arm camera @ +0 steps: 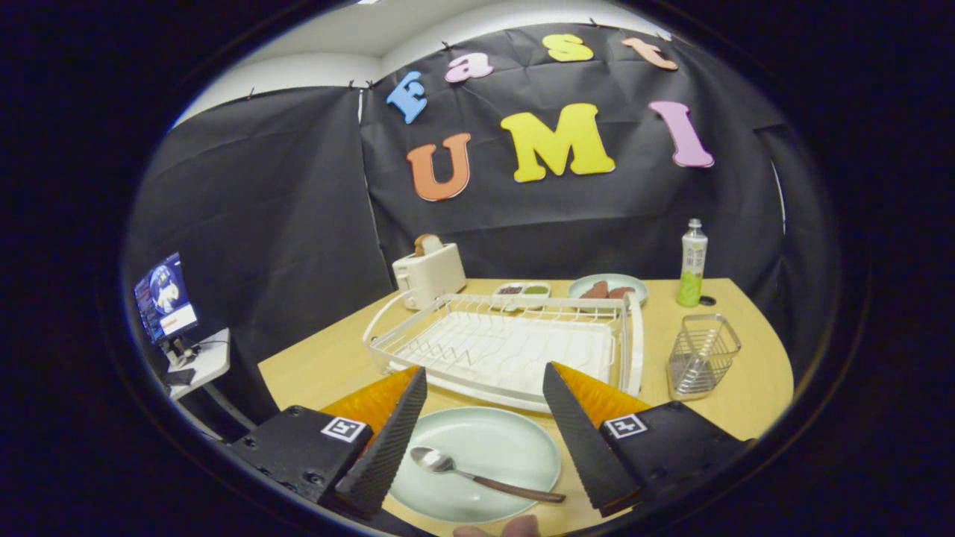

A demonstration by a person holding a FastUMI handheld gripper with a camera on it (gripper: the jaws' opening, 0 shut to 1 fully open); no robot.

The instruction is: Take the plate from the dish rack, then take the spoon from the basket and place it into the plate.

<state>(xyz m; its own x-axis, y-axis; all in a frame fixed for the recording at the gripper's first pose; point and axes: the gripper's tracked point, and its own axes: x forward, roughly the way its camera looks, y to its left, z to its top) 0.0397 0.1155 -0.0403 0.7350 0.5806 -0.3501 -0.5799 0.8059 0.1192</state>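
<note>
Gripper (485,388): 2 black fingers (388,440), wedge-shaped, ribbed inner pads. Orange backing behind each finger. Black blocky mounts w/ visible screws; each mount has a white square fiducial tag, black pattern. Jaws stand wide apart, nothing pressed betw. them.

You get even, fairly bright overhead light with soft shadows; your fisheye bends the desk (336,358) edges, and focus stays sharp.

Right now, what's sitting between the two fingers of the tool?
In the gripper view, the pale green plate lies between the open tool fingers, with the spoon resting on it.
</note>
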